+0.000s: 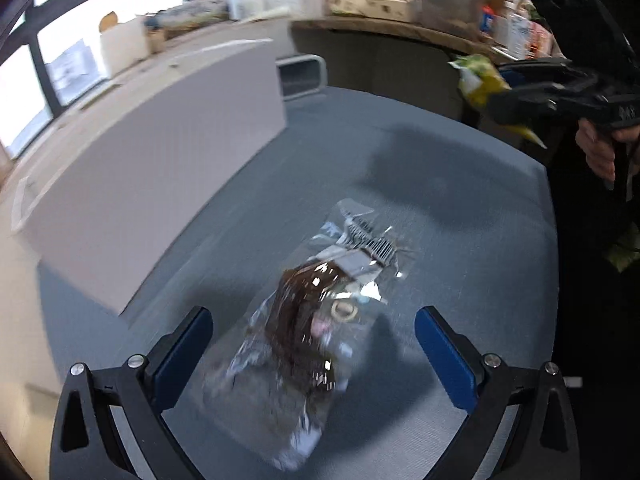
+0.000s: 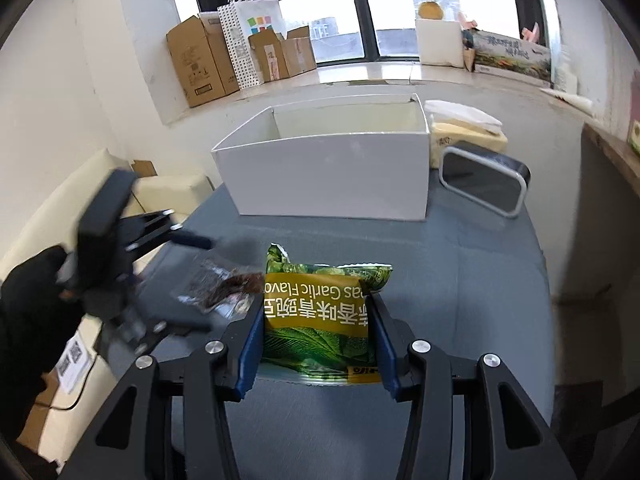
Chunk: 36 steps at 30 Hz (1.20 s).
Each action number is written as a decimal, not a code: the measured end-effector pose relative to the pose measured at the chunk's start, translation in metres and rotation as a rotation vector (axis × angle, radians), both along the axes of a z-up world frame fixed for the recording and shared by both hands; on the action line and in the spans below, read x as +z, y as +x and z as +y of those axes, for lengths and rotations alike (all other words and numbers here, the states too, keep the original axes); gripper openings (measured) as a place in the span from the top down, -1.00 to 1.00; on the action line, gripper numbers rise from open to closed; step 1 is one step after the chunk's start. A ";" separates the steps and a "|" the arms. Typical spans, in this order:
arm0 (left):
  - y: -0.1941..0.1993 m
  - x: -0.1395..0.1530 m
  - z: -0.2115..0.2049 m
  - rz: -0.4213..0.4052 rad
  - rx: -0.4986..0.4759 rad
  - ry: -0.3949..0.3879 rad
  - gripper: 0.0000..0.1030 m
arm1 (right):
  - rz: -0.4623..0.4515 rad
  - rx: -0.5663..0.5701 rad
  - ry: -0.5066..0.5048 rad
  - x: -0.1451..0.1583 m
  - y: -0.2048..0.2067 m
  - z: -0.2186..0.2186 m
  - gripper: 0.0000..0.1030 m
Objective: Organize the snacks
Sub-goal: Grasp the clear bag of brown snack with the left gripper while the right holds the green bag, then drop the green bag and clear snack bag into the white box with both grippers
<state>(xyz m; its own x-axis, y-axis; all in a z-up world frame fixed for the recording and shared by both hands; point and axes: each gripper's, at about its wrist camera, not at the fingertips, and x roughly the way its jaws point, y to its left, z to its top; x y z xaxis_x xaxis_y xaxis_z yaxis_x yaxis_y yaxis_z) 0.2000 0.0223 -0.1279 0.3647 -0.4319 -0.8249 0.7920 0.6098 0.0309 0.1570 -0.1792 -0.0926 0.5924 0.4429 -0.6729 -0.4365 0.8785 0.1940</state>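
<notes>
Wide-spread, the left gripper (image 1: 314,354) holds nothing above a clear packet of dark snack (image 1: 316,320) lying on the grey table (image 1: 460,208); crinkly film could slip from a shallow pinch.

Clamped in the right gripper (image 2: 316,330), the garlic pea bag (image 2: 320,312) hangs short of the white box (image 2: 328,172); releasing early drops it outside.

windows (image 2: 360,20): daylit, dark frames | walls (image 2: 52,80): white | sill: cardboard boxes (image 2: 200,60) | table (image 2: 460,272): grey-blue
</notes>
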 end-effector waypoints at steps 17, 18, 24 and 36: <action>0.040 -0.021 -0.023 0.057 -0.093 0.005 -0.52 | 0.027 -0.053 -0.029 -0.008 -0.009 -0.014 -0.01; 0.040 -0.021 -0.021 0.063 -0.078 0.015 -0.52 | 0.029 -0.054 -0.031 -0.009 -0.009 -0.013 -0.01; 0.020 -0.014 -0.019 0.017 -0.008 0.006 -0.52 | 0.034 -0.039 -0.008 -0.013 -0.007 -0.011 -0.01; -0.050 0.061 0.012 -0.141 0.423 -0.230 -0.52 | -0.029 0.007 0.030 0.002 0.000 0.006 -0.01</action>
